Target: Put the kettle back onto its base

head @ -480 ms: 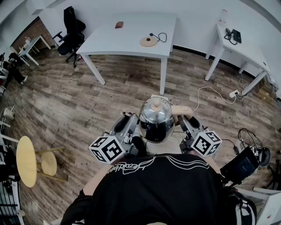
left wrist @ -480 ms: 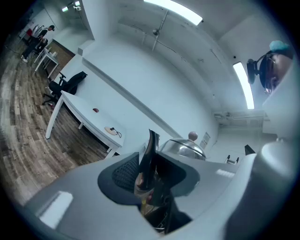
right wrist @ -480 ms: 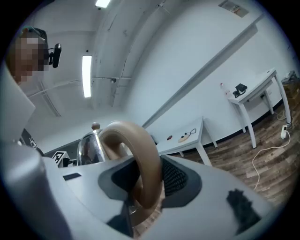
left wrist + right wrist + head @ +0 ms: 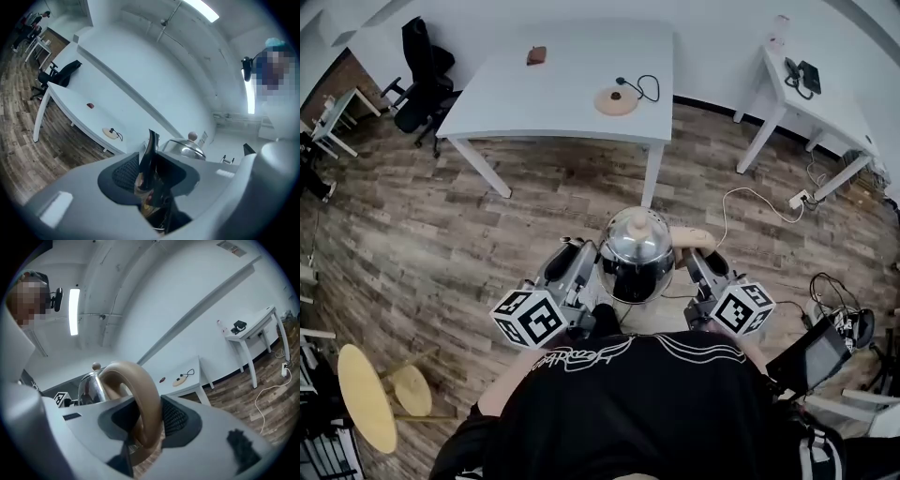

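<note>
Short of the round tan base [image 4: 616, 100], seemingly nearer now, left tool [image 4: 584, 272] and right tool [image 4: 698, 267] clamp the shiny steel kettle [image 4: 635, 258]; carry continues.

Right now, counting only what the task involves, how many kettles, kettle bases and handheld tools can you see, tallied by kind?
kettle: 1
kettle base: 1
tools: 2, the left tool and the right tool
total: 4

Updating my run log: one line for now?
left gripper: grips spout | right gripper: grips handle | kettle: held aloft | base: on table
</note>
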The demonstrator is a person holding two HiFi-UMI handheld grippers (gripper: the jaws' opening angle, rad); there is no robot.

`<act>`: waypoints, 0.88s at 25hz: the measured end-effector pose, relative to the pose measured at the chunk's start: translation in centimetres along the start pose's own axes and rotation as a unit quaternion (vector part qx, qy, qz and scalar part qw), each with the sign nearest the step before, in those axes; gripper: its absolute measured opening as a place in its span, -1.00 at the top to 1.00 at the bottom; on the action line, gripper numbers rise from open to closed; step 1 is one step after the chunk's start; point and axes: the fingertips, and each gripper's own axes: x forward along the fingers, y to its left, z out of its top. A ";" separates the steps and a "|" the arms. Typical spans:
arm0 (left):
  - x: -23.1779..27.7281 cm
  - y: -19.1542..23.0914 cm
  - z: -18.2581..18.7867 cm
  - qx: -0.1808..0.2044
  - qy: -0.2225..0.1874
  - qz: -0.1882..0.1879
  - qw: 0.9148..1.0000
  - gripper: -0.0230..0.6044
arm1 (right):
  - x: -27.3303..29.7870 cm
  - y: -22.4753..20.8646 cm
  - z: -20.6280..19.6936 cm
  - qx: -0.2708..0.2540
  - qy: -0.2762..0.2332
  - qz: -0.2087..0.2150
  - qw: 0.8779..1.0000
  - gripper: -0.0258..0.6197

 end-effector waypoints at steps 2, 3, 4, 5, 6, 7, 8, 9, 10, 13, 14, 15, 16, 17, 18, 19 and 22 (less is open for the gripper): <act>2.2 2.7 2.4 -0.002 0.008 -0.008 1.000 0.55 | 3.7 -0.5 0.6 0.004 -0.003 -0.013 1.000 0.52; 3.3 4.0 3.7 -0.003 0.011 -0.011 1.000 0.55 | 5.6 -0.7 1.0 0.004 -0.005 -0.017 1.000 0.52; 4.2 5.2 5.1 -0.002 0.012 -0.014 1.000 0.55 | 7.5 -0.8 1.4 0.004 -0.008 -0.020 1.000 0.52; 5.2 6.4 6.4 -0.001 0.012 -0.017 1.000 0.55 | 9.3 -0.8 1.9 0.003 -0.011 -0.023 1.000 0.52; 6.0 7.3 7.7 0.000 0.012 -0.022 1.000 0.55 | 11.0 -0.8 2.4 0.002 -0.014 -0.024 1.000 0.52; 6.8 8.2 9.0 0.002 0.011 -0.026 1.000 0.55 | 12.5 -0.8 2.9 0.001 -0.018 -0.026 1.000 0.52; 7.5 9.0 10.2 0.005 0.010 -0.032 0.999 0.55 | 13.9 -0.7 3.4 0.000 -0.021 -0.027 0.999 0.52; 8.1 9.7 11.2 0.007 0.010 -0.037 0.999 0.55 | 15.2 -0.6 3.9 -0.002 -0.025 -0.028 0.999 0.52; 8.6 10.4 12.2 0.010 0.010 -0.043 0.999 0.55 | 16.3 -0.5 4.2 -0.004 -0.029 -0.029 0.999 0.52; 9.8 12.0 14.2 0.014 0.014 -0.053 0.998 0.55 | 18.7 -0.3 4.9 -0.010 -0.038 -0.034 0.999 0.52; 10.1 12.3 14.6 0.014 0.016 -0.054 0.998 0.55 | 19.3 -0.3 5.0 -0.009 -0.039 -0.036 0.999 0.52; 10.4 12.6 14.9 0.014 0.017 -0.056 0.998 0.55 | 19.7 -0.4 5.1 -0.008 -0.040 -0.037 0.998 0.52; 10.7 12.8 15.2 0.015 0.018 -0.059 0.998 0.55 | 19.9 -0.5 5.1 -0.006 -0.041 -0.039 0.998 0.52; 11.0 12.9 15.3 0.016 0.020 -0.062 0.998 0.55 | 20.1 -0.6 5.1 -0.004 -0.042 -0.041 0.998 0.52; 11.2 13.1 15.4 0.016 0.023 -0.064 0.998 0.55 | 20.3 -0.8 5.1 -0.002 -0.043 -0.043 0.998 0.52; 11.5 13.3 15.5 0.017 0.026 -0.066 0.997 0.55 | 20.6 -0.9 5.1 0.000 -0.044 -0.046 0.998 0.52; 12.9 13.8 15.7 0.015 0.033 -0.069 0.997 0.55 | 21.2 -1.9 5.3 0.006 -0.046 -0.055 0.997 0.52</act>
